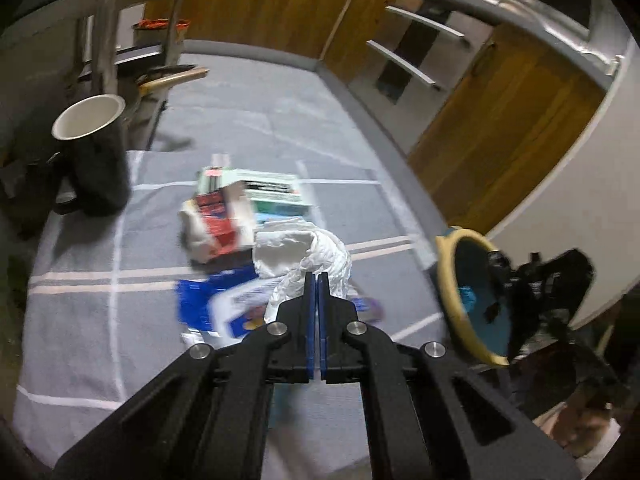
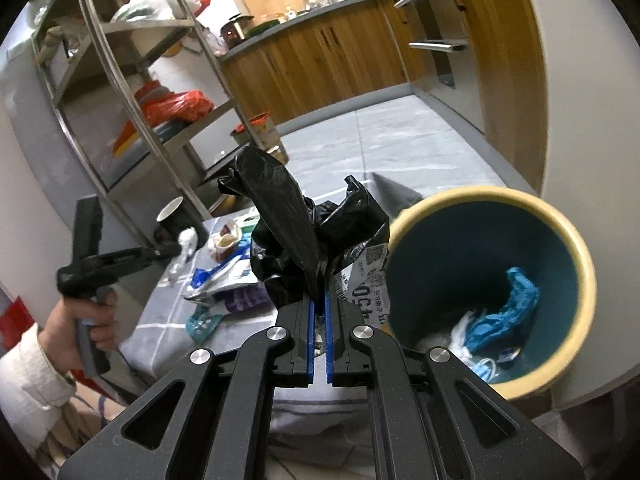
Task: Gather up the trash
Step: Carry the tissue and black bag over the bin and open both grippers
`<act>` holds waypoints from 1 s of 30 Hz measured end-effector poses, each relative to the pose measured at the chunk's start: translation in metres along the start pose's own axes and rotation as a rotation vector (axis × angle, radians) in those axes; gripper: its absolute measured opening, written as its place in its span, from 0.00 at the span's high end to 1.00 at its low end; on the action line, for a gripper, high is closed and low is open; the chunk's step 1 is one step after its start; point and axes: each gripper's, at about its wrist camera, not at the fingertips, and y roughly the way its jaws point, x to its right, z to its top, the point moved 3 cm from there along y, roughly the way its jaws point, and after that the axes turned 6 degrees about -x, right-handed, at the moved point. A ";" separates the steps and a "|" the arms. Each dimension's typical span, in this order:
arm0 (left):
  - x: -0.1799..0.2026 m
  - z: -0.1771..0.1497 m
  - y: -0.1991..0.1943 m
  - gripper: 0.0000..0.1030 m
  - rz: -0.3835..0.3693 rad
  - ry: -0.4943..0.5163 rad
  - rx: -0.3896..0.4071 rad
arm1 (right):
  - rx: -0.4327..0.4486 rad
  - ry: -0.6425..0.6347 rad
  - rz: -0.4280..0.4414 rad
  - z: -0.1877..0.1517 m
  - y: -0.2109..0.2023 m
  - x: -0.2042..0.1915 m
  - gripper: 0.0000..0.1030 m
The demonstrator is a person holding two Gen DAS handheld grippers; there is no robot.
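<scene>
while left tongs (image 1: 317,280) pinch white tissue (image 1: 308,252), right tongs (image 2: 319,300) clamp black bag (image 2: 288,208)

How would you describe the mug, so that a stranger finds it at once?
Look at the grey cloth with white stripes that covers the table. At its far left corner, beside the metal shelf, stands the mug. It is upright, black outside and white inside, while everything near it is crumpled paper and wrappers.

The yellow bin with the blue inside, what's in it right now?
Inside the yellow bin lie a crumpled blue glove and some white tissue. Anything beneath them, and the near bottom behind the rim, is hidden.
</scene>
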 end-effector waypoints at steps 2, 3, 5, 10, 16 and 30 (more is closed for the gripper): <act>0.017 -0.002 -0.001 1.00 -0.040 0.009 0.003 | 0.013 0.014 -0.014 -0.003 -0.007 0.011 0.95; 0.024 -0.003 -0.002 1.00 -0.054 0.015 0.003 | 0.018 0.022 -0.018 -0.004 -0.009 0.016 0.95; 0.038 -0.004 0.000 1.00 -0.080 0.031 -0.002 | 0.034 0.048 -0.028 -0.007 -0.015 0.028 0.95; 0.081 -0.010 0.010 1.00 -0.123 0.088 -0.029 | 0.066 0.099 -0.047 -0.014 -0.023 0.051 0.95; 0.130 -0.018 0.030 1.00 -0.158 0.163 -0.065 | 0.091 0.132 -0.068 -0.019 -0.029 0.067 0.95; 0.230 -0.029 0.090 1.00 -0.229 0.264 -0.148 | 0.073 0.269 -0.095 -0.035 -0.025 0.115 0.95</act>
